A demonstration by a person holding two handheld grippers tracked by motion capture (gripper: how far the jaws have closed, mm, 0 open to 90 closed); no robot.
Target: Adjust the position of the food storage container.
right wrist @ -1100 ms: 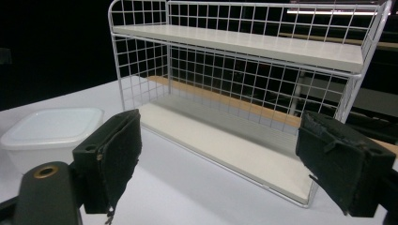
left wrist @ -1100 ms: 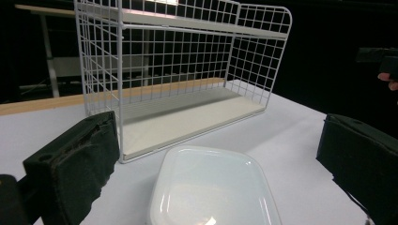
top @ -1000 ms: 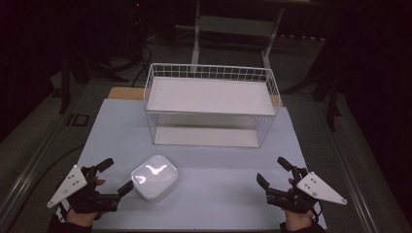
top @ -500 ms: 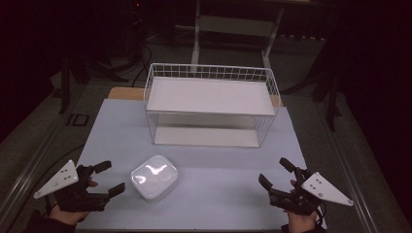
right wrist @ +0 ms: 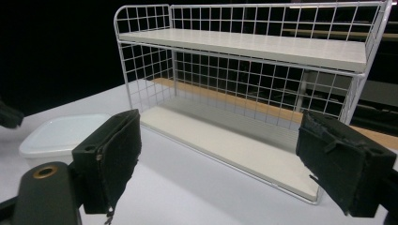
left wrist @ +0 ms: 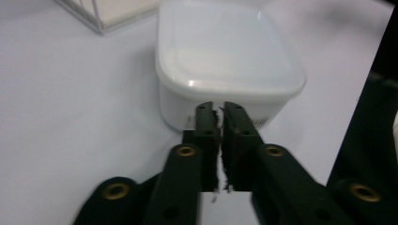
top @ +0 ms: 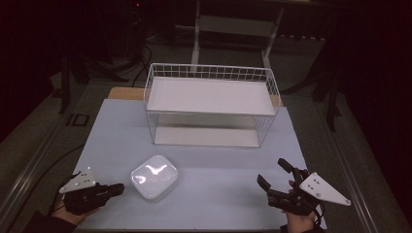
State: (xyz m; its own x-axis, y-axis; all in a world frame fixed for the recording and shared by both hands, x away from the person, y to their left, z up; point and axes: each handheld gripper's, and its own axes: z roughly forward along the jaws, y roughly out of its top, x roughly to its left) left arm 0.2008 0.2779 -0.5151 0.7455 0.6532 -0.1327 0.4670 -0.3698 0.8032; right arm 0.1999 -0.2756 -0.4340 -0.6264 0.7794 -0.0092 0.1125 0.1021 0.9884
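Left gripper [top: 114,190] sits low at the near left of the table [top: 218,170], jaws clenched together with nothing between them, tips pointing at the near side wall of the white lidded container [top: 154,176]. In the left gripper view the tips [left wrist: 218,123] look just short of that wall or barely against it; I can't tell which.

Right gripper [top: 274,180] is at the near right, well apart from the container, jaws spread wide and empty, facing the wire shelf rack [top: 211,104] at the back of the table.

Container sits on the table in front of the rack, nearer the left gripper, lid on.

Handling, as a guess: looks like thin plastic, probably light; contents can't be seen through the lid. Smooth glossy walls and rounded corners, so likely slippery, and the walls may flex if squeezed. Best hold is probably across two opposite sides just under the lid rim, where the lip gives the jaws something to catch. Closed jaws could only push it; they'd need to open first.
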